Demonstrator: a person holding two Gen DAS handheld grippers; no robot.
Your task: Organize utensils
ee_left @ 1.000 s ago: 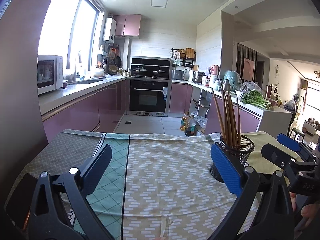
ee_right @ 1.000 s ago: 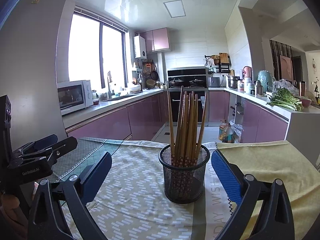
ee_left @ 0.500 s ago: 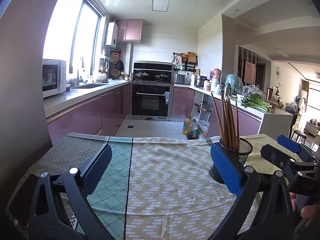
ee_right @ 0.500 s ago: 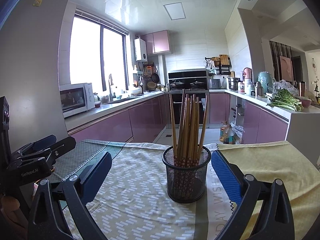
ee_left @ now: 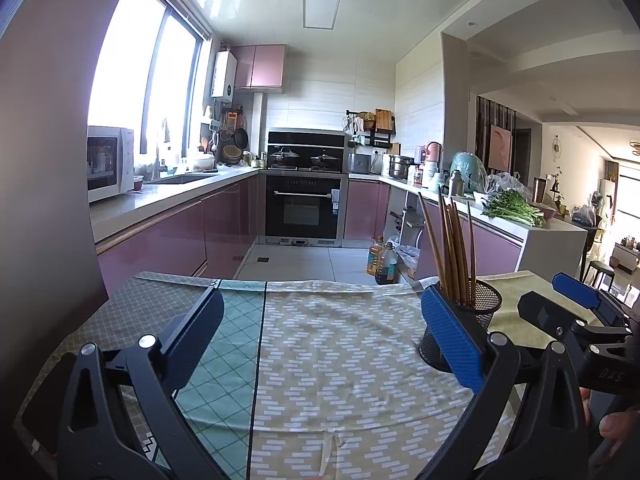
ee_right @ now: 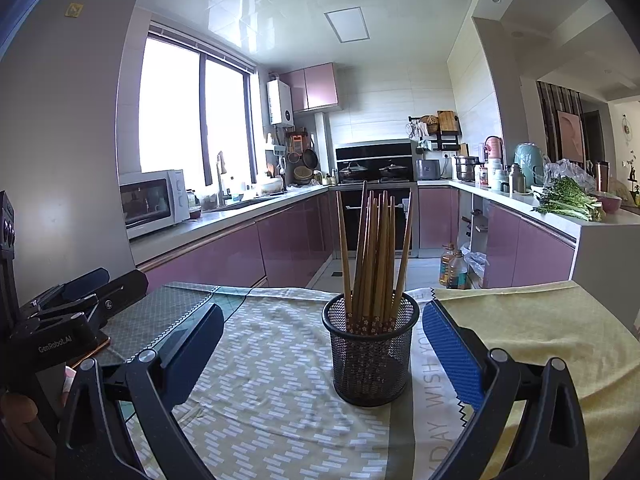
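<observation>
Chopsticks (ee_right: pixel 374 256) stand upright in the mesh cup (ee_right: pixel 371 354), dead ahead of the right gripper (ee_right: pixel 320 350), its fingers wide and empty. From the cup, the left gripper (ee_left: pixel 320 344) sits off to the left, equally wide, so the right is better placed.

A round black wire-mesh metal holder (ee_right: pixel 371 354) stands matt and see-through, filled with smooth brown wooden chopsticks (ee_right: pixel 374 256) whose lower ends bear small pale flower prints. Under it lies a soft woven beige cloth with white dash pattern (ee_right: pixel 272 392), slightly creased, beside a fuzzy yellow towel-like cloth (ee_right: pixel 560 344) and a teal diamond-print cloth (ee_left: pixel 224 360). The right tool (ee_right: pixel 320 354) has matt black plastic arms and a ribbed blue rubbery pad. The glossy mauve cabinet fronts (ee_right: pixel 288 240) reflect light.
</observation>
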